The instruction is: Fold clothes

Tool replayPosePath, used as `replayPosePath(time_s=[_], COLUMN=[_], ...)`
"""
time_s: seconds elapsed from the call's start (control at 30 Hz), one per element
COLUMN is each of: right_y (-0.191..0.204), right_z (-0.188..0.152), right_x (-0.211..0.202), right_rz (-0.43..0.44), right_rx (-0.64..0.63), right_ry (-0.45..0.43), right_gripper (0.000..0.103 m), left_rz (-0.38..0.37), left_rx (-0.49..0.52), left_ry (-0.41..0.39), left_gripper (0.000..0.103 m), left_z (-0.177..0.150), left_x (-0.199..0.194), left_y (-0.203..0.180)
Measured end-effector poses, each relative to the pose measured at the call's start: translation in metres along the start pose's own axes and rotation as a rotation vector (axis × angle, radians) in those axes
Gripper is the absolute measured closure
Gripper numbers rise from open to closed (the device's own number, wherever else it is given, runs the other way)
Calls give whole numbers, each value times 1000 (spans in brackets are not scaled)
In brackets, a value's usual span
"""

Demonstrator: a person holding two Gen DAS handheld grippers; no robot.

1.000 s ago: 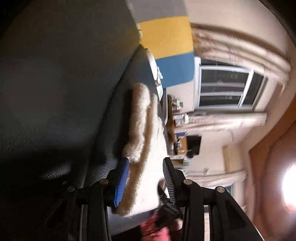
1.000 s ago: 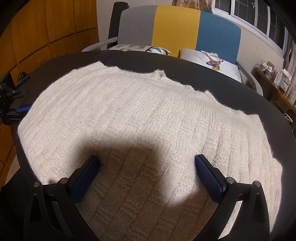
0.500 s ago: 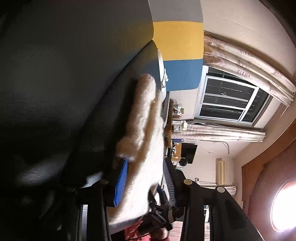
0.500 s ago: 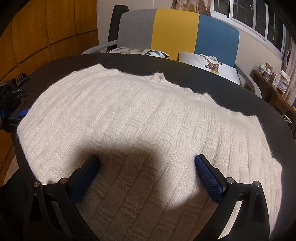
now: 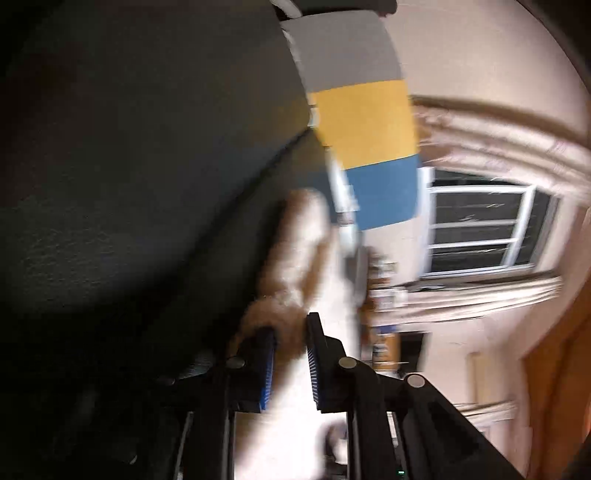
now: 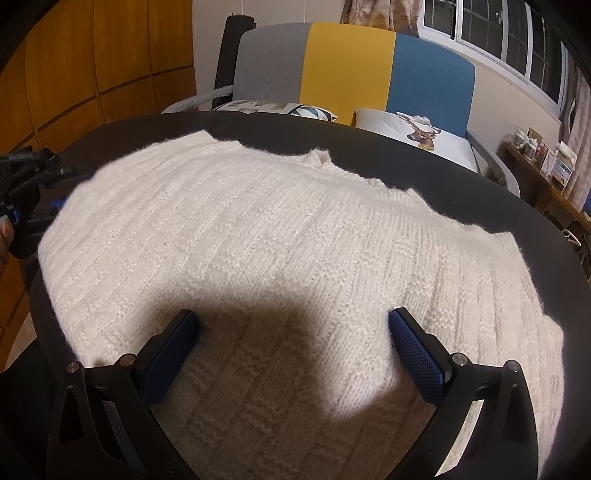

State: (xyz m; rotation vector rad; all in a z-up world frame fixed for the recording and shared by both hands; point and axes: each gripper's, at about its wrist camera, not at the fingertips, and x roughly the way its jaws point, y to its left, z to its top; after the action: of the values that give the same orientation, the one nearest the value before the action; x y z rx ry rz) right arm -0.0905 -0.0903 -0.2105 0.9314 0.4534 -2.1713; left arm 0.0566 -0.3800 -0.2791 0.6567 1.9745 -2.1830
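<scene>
- Left claw (image 5: 290,363) closing, blue pads narrowed onto the fuzzy edge of the cream sweater (image 5: 291,295), knit bunched between them; view blurred by motion.
- Same left claw (image 6: 22,206) seen small at the far left edge of the right wrist view, at the sweater's left border, with a bit of a hand (image 6: 3,240) behind it.
- Right claw (image 6: 293,354) spread wide, pointing down over the near part of the sweater (image 6: 295,229), nothing pinched between the pads; contact of the fingertips with the knit not clear.
- Sweater spread flat across the dark round desk (image 6: 461,184), covering most of its top, neckline toward the far side.
- Shadow of the right claw cast on the knit between its fingers.
- Beyond the desk, a sofa (image 6: 351,70) with grey, yellow and blue back panels, two cushions on the seat, one printed with a deer (image 6: 421,129).
- Wooden panelling (image 6: 96,70) at left, window (image 6: 491,33) at upper right, cluttered shelf (image 6: 546,162) at right.
</scene>
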Motion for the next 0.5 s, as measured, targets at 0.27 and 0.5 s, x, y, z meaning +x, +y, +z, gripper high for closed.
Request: replayPosePath(time_s=[0.27,0.5], right_y=[1,4], right_z=[-3,14], right_x=[-1,-10], right_rz=[1,-4], right_rx=[6,-4], right_ry=[-17,61], right_gripper=[0,0], left_rz=[-54,-65], left_rx=[0,79], left_ry=[99,136], left_gripper=[74,70], left_z=[17,30], left_x=[-9,-29], left_y=[-1,-16])
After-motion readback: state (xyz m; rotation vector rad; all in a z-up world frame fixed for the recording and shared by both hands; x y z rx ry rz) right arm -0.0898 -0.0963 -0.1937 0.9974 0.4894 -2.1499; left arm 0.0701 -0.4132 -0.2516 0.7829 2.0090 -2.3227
